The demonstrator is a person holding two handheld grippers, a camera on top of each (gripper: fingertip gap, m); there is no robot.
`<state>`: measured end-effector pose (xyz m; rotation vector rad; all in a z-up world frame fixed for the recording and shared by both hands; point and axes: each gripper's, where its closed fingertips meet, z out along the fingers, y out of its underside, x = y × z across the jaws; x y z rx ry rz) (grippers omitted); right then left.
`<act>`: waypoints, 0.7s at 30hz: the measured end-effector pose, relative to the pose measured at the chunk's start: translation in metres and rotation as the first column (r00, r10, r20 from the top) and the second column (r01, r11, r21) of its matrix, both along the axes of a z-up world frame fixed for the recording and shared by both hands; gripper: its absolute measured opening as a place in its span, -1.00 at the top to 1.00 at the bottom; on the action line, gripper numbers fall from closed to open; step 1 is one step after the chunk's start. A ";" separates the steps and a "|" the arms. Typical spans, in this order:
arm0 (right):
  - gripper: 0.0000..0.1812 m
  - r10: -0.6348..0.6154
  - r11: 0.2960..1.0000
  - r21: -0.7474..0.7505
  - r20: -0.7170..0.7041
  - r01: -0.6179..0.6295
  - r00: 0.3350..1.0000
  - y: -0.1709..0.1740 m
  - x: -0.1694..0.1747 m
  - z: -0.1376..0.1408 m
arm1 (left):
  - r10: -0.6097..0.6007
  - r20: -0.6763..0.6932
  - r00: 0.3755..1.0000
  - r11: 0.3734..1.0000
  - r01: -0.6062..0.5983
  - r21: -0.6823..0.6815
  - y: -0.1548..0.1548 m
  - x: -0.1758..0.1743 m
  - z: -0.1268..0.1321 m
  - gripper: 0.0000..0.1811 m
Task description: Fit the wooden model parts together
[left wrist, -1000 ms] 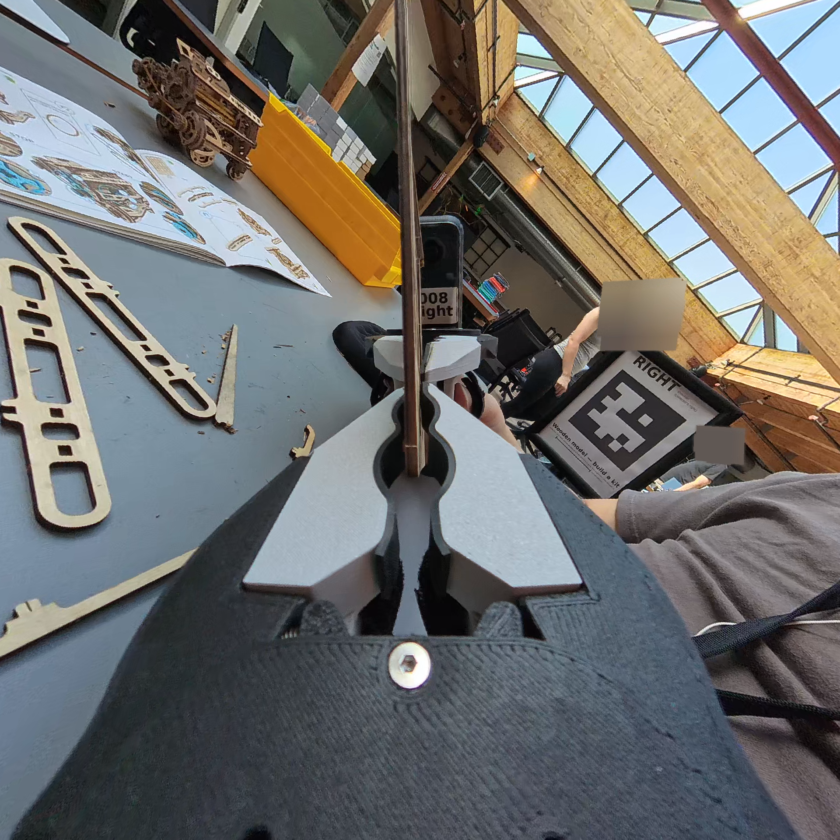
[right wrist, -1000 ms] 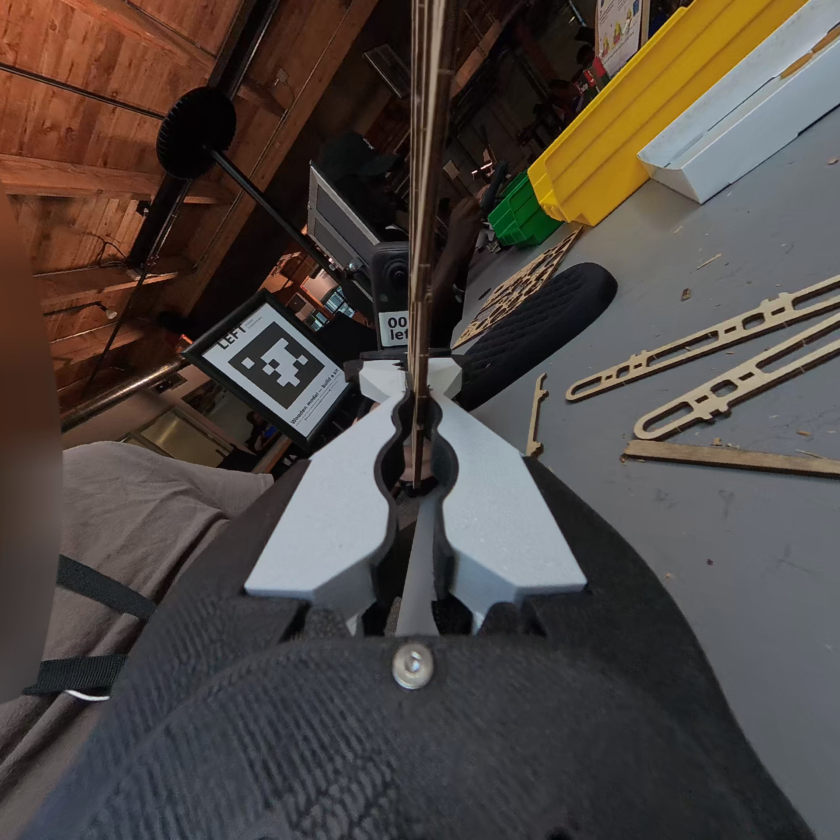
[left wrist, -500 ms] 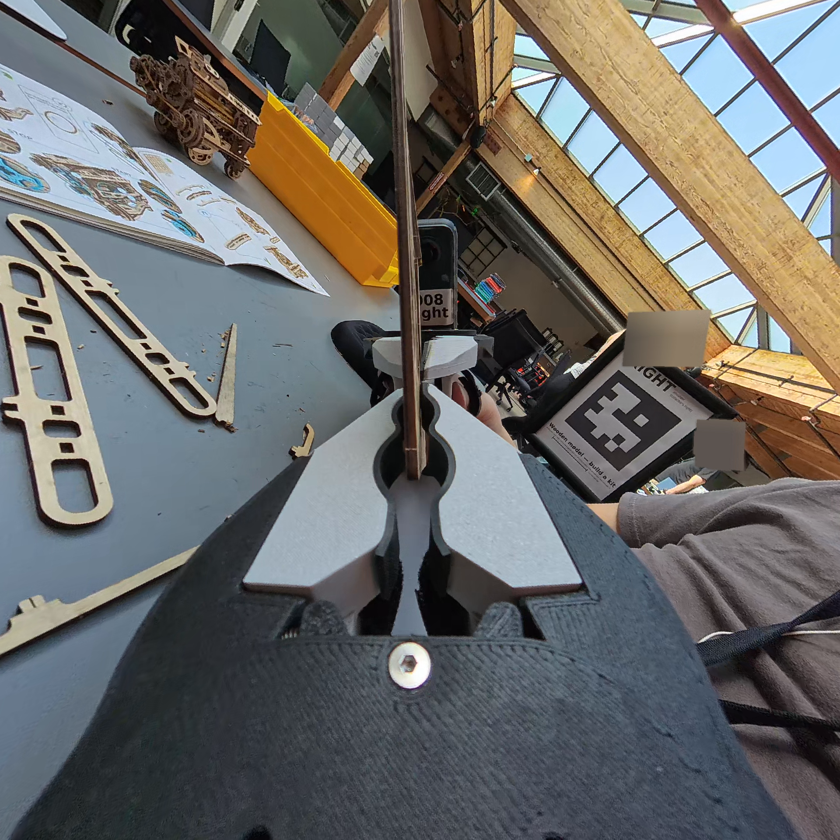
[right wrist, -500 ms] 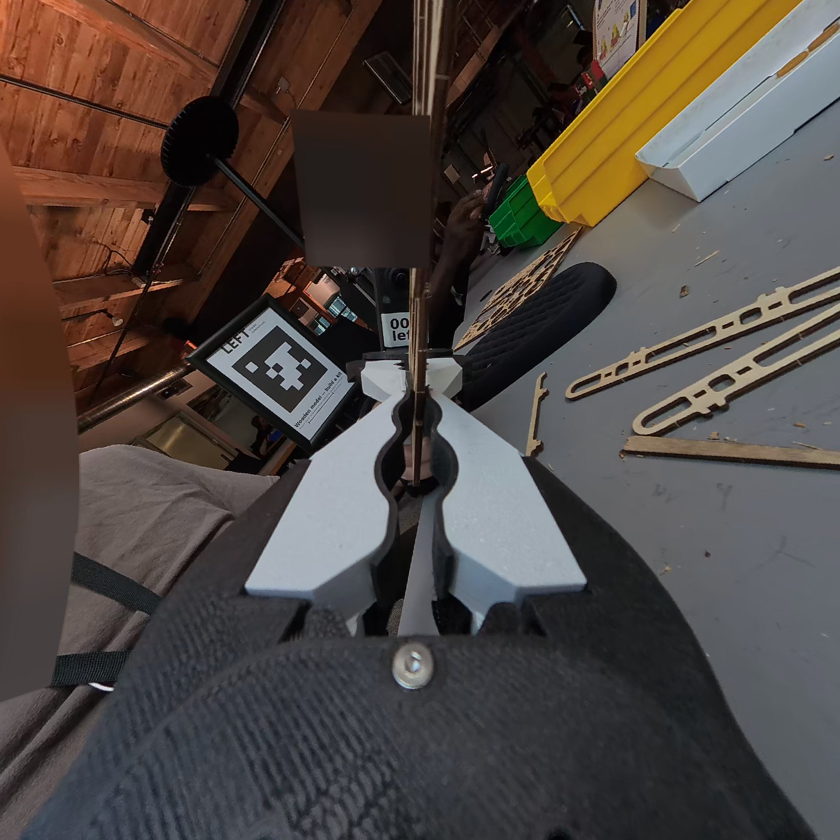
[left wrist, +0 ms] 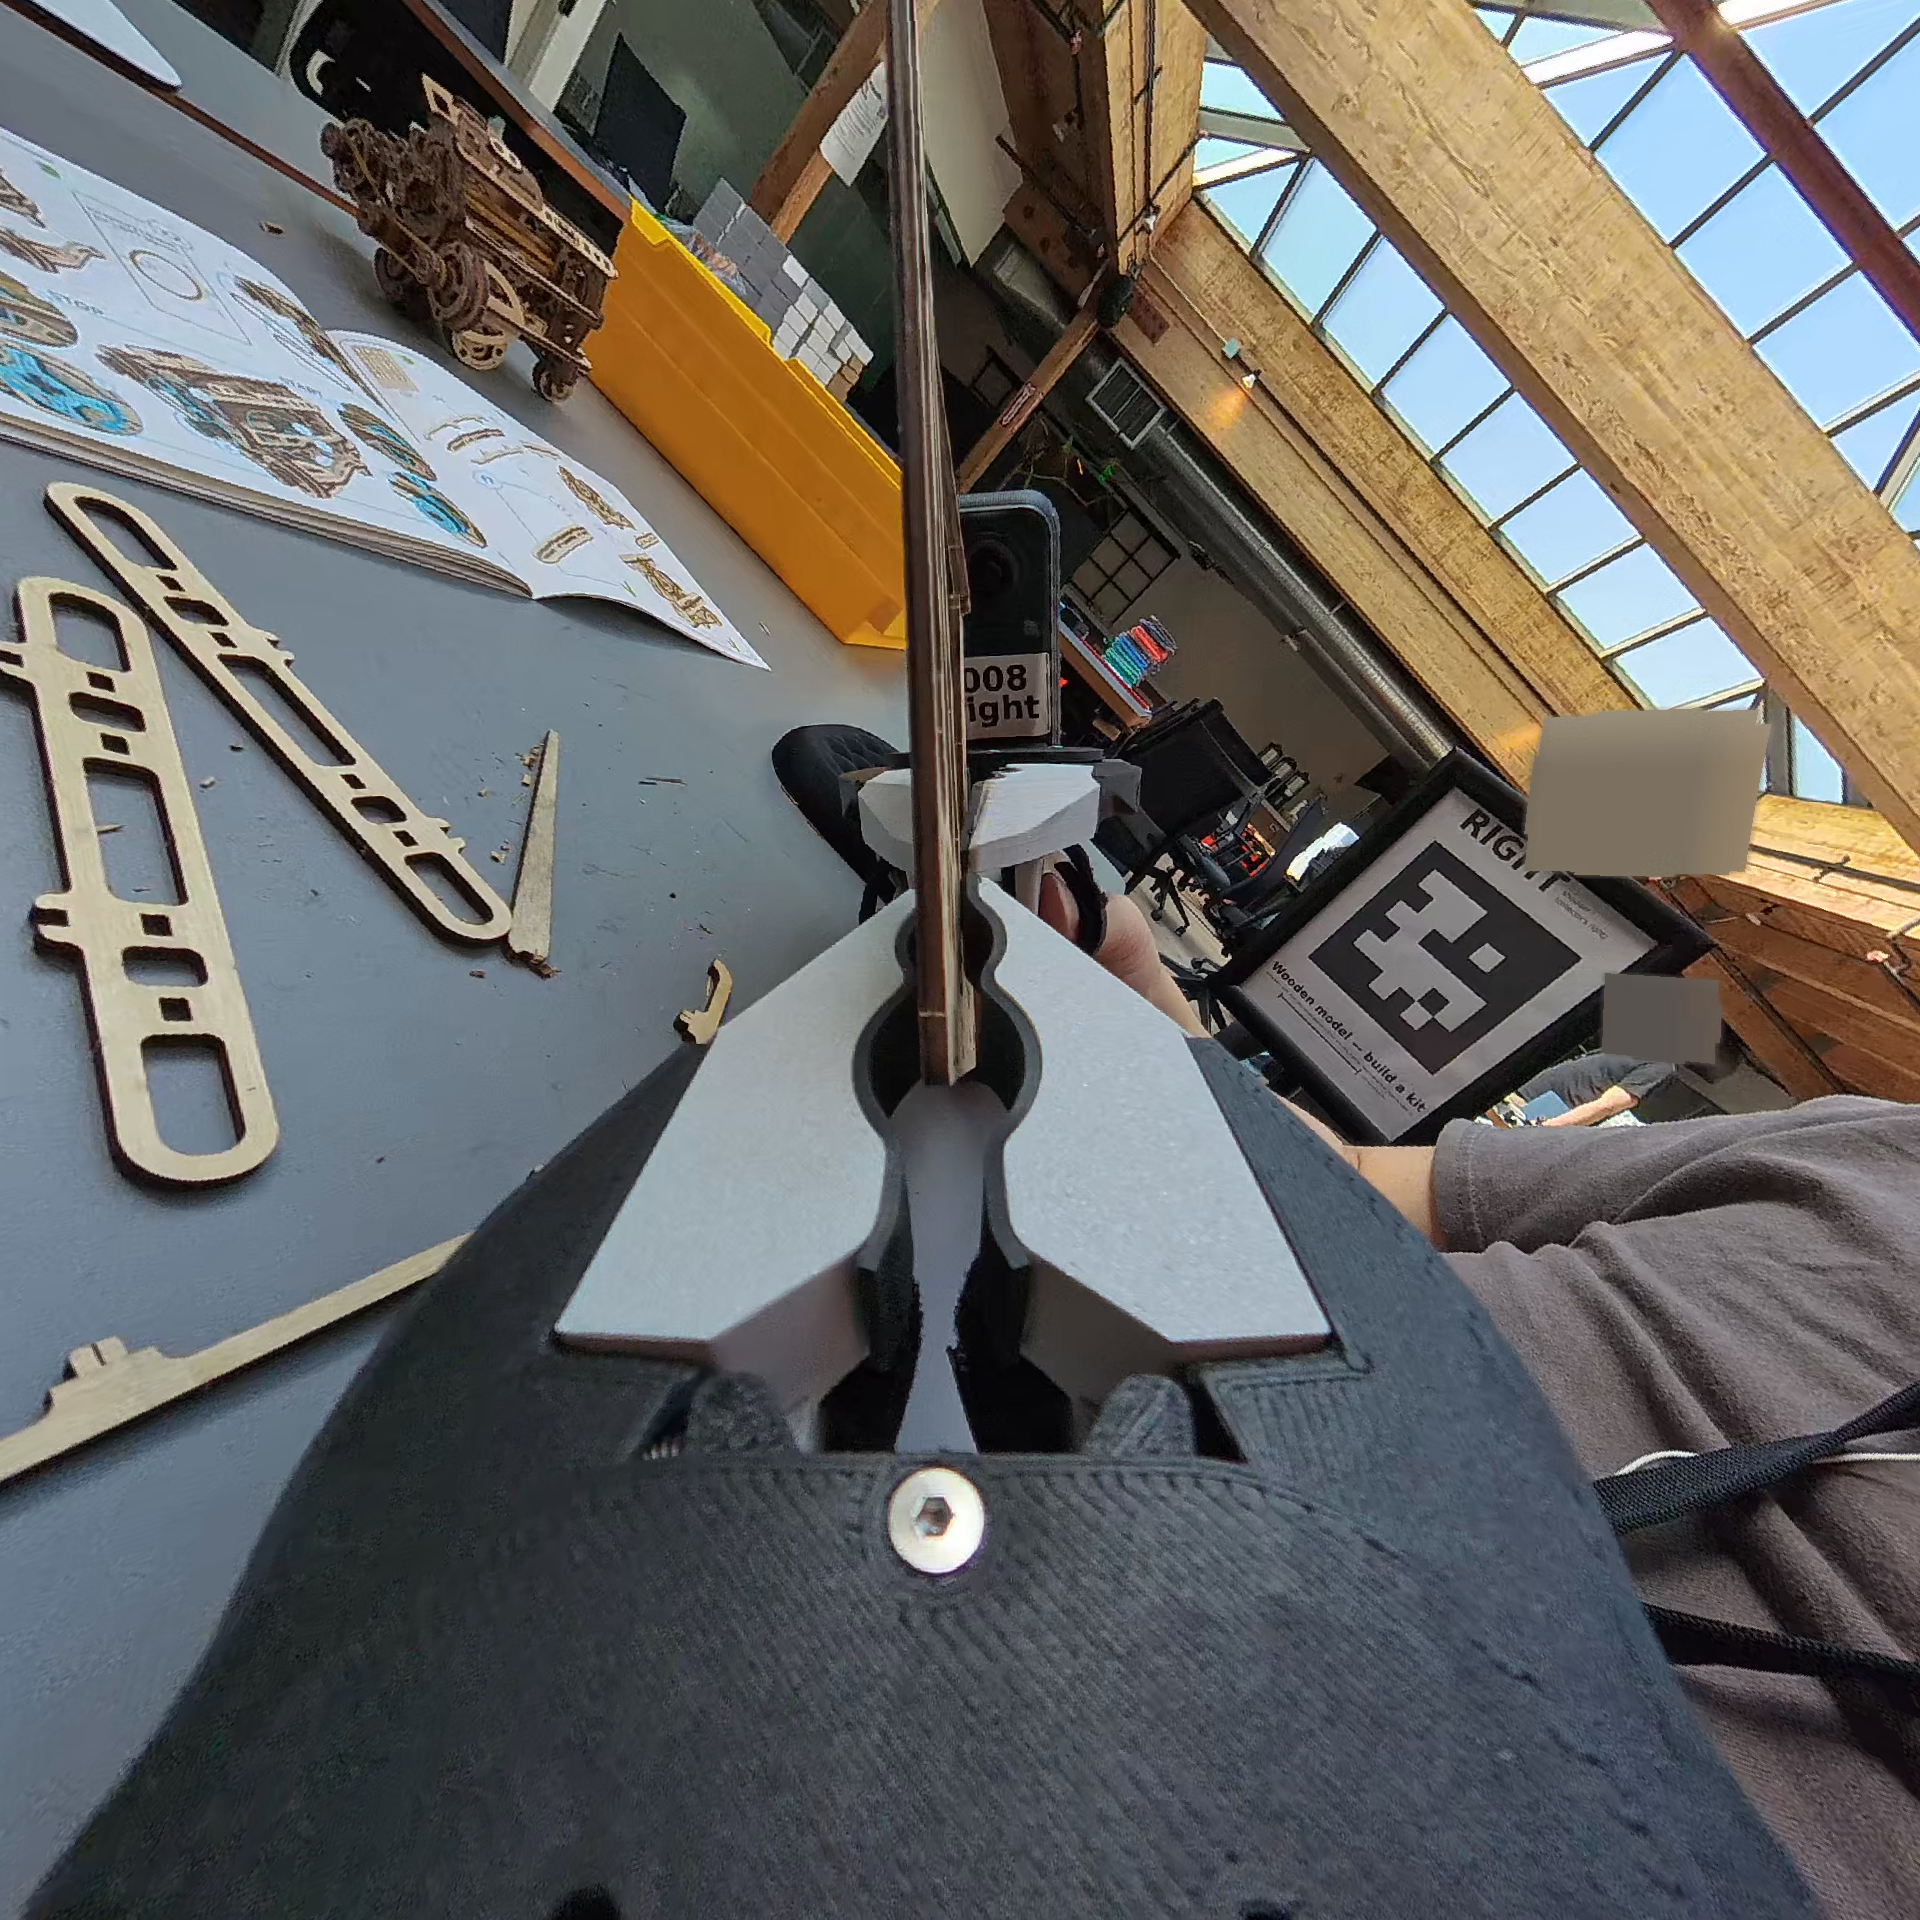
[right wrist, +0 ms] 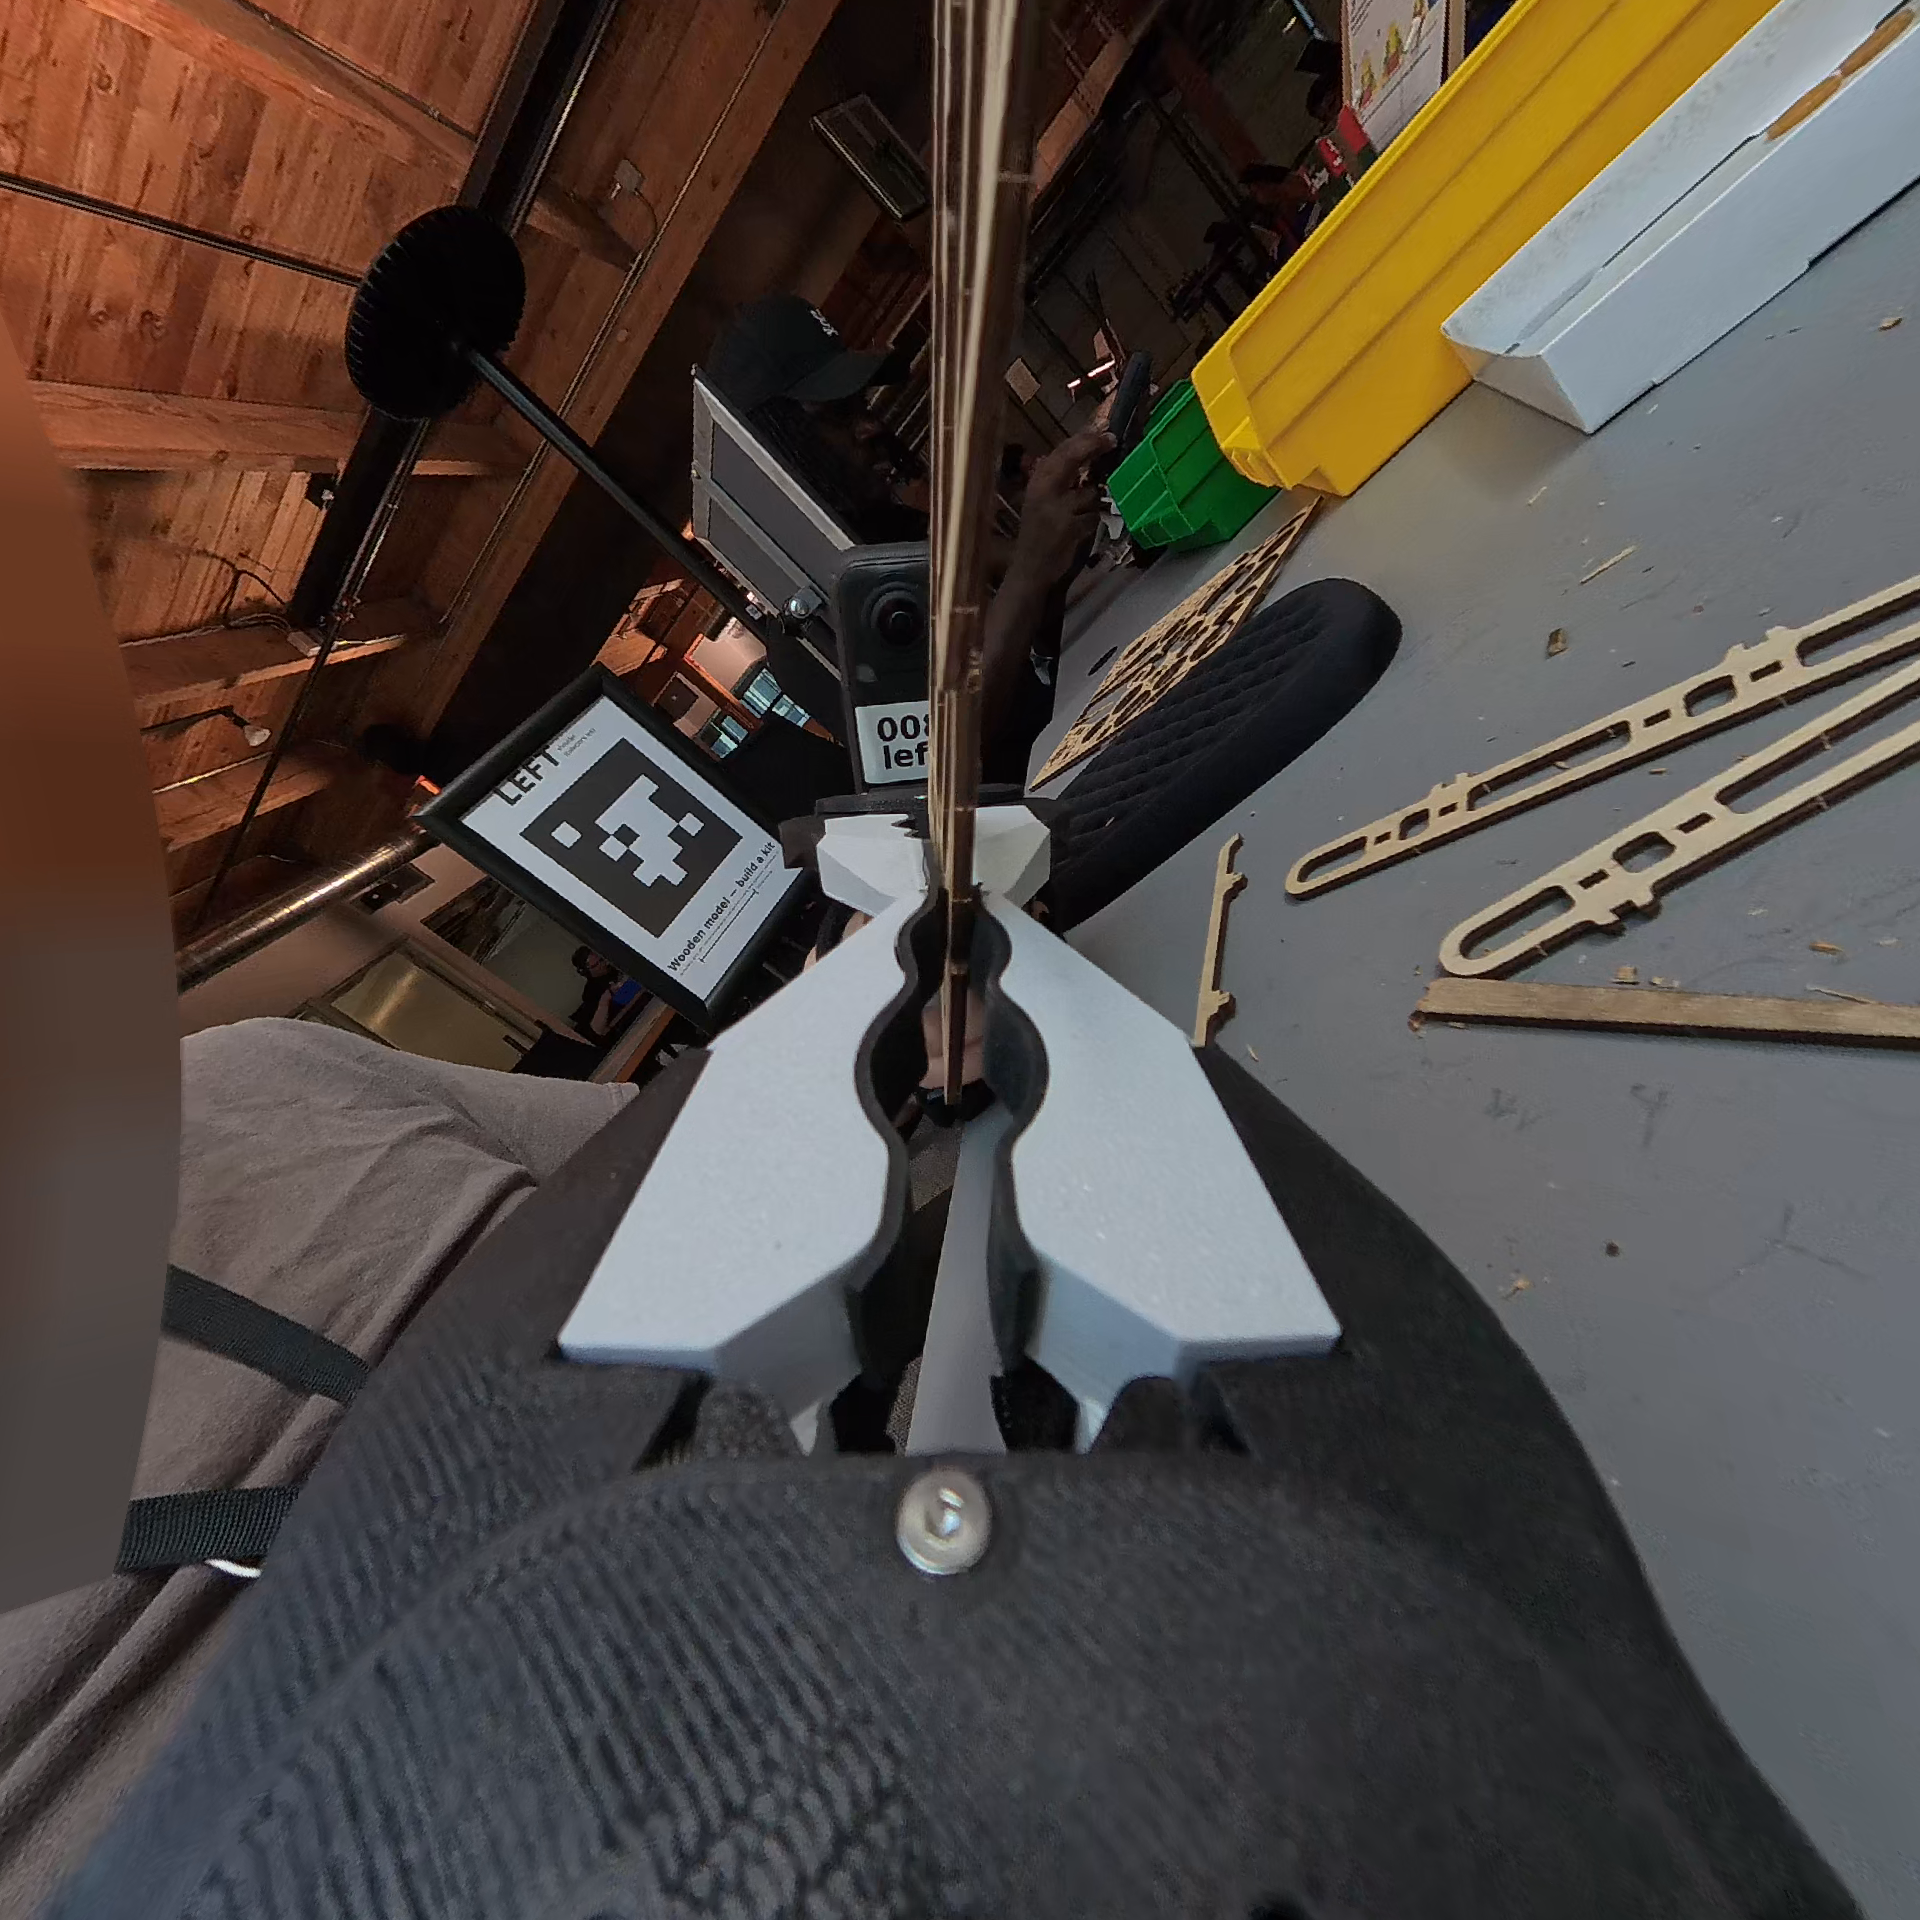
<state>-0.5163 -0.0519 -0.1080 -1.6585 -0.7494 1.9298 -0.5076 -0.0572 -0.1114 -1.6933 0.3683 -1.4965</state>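
Holding the wooden sheet (left wrist: 940,831) edge-on, your left tool (left wrist: 945,914) is closed down to the board's thickness, with the bottom edge seated in the rounded notch between the grey fingers (left wrist: 769,1122). Your right tool (right wrist: 951,904) clamps the same sheet (right wrist: 956,623) in the same way from the opposite side.

The relation to watch: the sheet's long axis runs straight ahead and upward from each tool, past the top of both views. The two tools face each other nose to nose along it, so neither is nearer. Any part to be added must approach a face of the sheet, to either side of the fingers.

On the counter (left wrist: 623,831) to your left lie slotted wooden strips (left wrist: 281,717), a thin sliver (left wrist: 535,847) and an open instruction booklet (left wrist: 312,416). Farther off stand a finished wooden model (left wrist: 468,239) and a yellow bin (left wrist: 748,447).

Writing is present on a white tag below each tool's camera and on the framed marker cards (left wrist: 1444,956) (right wrist: 623,842); it is not transcribed.
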 end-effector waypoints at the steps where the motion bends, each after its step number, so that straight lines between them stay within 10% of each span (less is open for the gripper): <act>1: 1.00 0.000 1.000 0.004 0.004 0.000 1.000 0.000 0.000 0.000 | -0.001 -0.001 1.000 1.000 0.001 -0.001 0.000 0.000 0.000 1.00; 21: 0.94 -0.074 0.997 0.037 0.061 0.072 0.995 0.008 -0.001 -0.007 | 0.074 -0.068 0.995 0.997 -0.073 0.018 0.005 -0.002 -0.006 1.00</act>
